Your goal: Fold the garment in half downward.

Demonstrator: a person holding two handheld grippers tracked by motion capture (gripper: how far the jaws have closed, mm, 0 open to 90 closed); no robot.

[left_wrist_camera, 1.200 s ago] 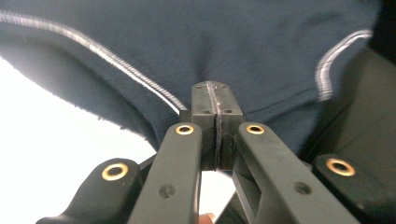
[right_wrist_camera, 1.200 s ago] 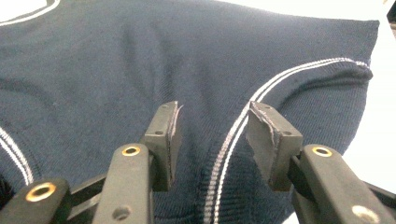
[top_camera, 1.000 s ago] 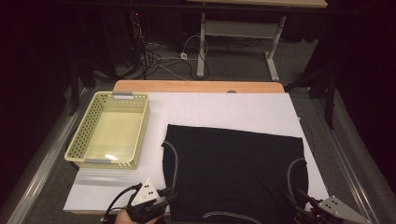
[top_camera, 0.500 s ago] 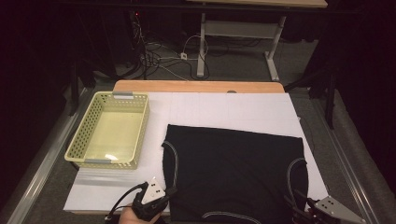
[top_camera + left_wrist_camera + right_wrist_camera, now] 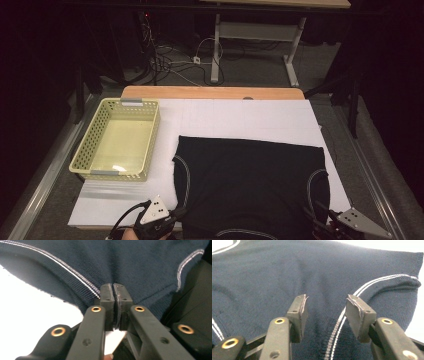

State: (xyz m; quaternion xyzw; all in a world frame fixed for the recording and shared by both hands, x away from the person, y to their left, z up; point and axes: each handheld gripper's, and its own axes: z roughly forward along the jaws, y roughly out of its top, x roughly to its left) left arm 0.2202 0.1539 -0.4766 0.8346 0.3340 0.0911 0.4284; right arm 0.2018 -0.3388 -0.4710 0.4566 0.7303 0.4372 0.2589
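Observation:
A dark navy sleeveless top (image 5: 250,185) with white-striped trim lies flat on a white sheet (image 5: 240,117). My left gripper (image 5: 179,214) is at the top's near left corner. In the left gripper view its jaws (image 5: 113,290) are pressed together, with the ribbed cloth (image 5: 125,265) pinched and bunched at their tips. My right gripper (image 5: 320,222) is at the near right corner. In the right gripper view it stands open (image 5: 327,307) just over the cloth (image 5: 312,270), with a striped armhole edge (image 5: 339,322) running between the pads, which do not press on it.
A pale yellow perforated basket (image 5: 87,135) sits on the sheet to the left of the top, with nothing in it. The wooden table edge (image 5: 210,92) runs along the far side. Beyond it are cables and desk legs on the floor.
The left gripper has shifted slightly at the top's near left corner, and its grey plate tipped and came back. The right gripper has stayed where it was.

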